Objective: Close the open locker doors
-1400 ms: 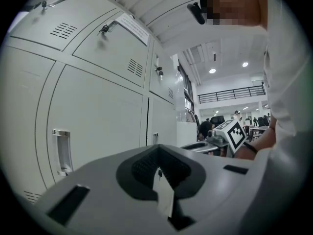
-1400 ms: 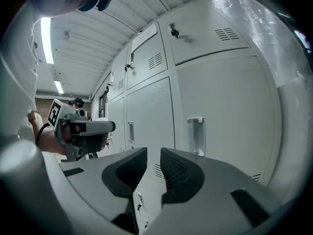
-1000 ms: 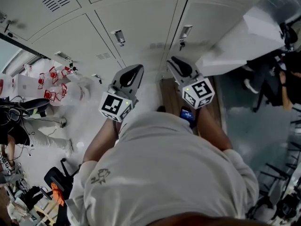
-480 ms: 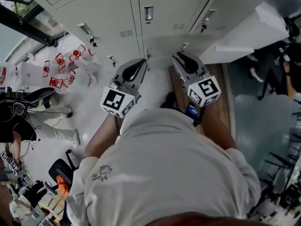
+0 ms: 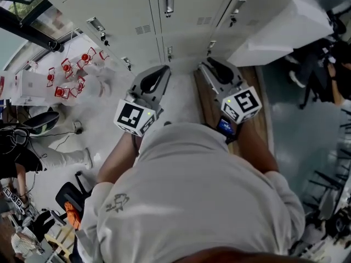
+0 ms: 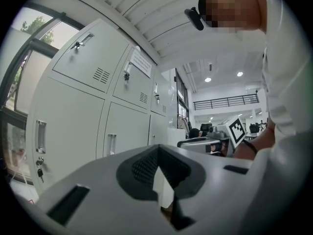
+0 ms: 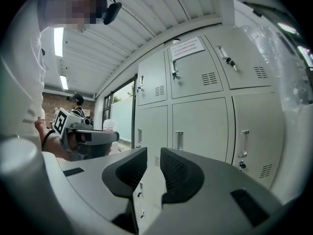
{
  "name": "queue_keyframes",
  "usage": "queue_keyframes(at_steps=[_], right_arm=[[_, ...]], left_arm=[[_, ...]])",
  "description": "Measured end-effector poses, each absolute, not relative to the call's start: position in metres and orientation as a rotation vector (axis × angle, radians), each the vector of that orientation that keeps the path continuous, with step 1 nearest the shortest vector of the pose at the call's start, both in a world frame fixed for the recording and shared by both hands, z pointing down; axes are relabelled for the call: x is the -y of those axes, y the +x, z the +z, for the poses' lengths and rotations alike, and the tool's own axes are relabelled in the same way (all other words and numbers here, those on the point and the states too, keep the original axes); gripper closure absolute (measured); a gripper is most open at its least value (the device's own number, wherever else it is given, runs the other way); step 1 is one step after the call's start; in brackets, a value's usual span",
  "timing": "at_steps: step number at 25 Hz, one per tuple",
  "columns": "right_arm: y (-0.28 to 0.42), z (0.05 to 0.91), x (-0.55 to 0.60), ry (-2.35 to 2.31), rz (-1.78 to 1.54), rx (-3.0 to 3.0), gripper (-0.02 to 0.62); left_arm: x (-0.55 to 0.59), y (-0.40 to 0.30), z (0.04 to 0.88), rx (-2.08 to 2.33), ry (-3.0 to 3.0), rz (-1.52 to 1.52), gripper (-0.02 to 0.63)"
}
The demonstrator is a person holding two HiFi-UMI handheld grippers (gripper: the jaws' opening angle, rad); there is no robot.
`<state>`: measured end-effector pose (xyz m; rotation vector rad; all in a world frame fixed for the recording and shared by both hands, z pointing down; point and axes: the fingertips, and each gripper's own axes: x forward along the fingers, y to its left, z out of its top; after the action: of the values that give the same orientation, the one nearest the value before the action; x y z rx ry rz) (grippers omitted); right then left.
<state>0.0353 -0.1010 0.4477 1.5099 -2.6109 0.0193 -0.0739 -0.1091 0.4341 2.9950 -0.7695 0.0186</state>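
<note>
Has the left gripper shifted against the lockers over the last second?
Yes. The left gripper was right of the door handle above it; now it lies slightly left of that handle, so it has moved leftward along the lockers.

**Q:** How many grippers appear in the head view?

**A:** Two: the left gripper point(image 5: 160, 72) and the right gripper point(image 5: 206, 66), each with one marker cube point(image 5: 134, 118).

**Q:** What does the right gripper view show?

**A:** Six locker doors point(image 7: 199, 131) in plain sight, in two rows of three. There is also one paper notice point(image 7: 187, 46) and two ceiling lights point(image 7: 58, 40).
</note>
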Motion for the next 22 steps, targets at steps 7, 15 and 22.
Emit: queue_keyframes(at_steps=[7, 15, 22], right_arm=[[0.071, 0.444, 0.066, 1.393, 0.010, 2.655, 0.511], [0.123, 0.465, 0.007, 1.332, 0.048, 2.671, 0.515], [0.141, 0.477, -0.028, 1.300, 0.098, 2.698, 0.518]], left_arm=[[0.067, -0.040, 0.432, 0.854, 2.969, 0.013, 0.611], [0.004, 0.020, 0.452, 0.887, 2.914, 0.019, 0.611], [-0.028, 0.042, 0.464, 0.904, 2.893, 0.040, 0.611]])
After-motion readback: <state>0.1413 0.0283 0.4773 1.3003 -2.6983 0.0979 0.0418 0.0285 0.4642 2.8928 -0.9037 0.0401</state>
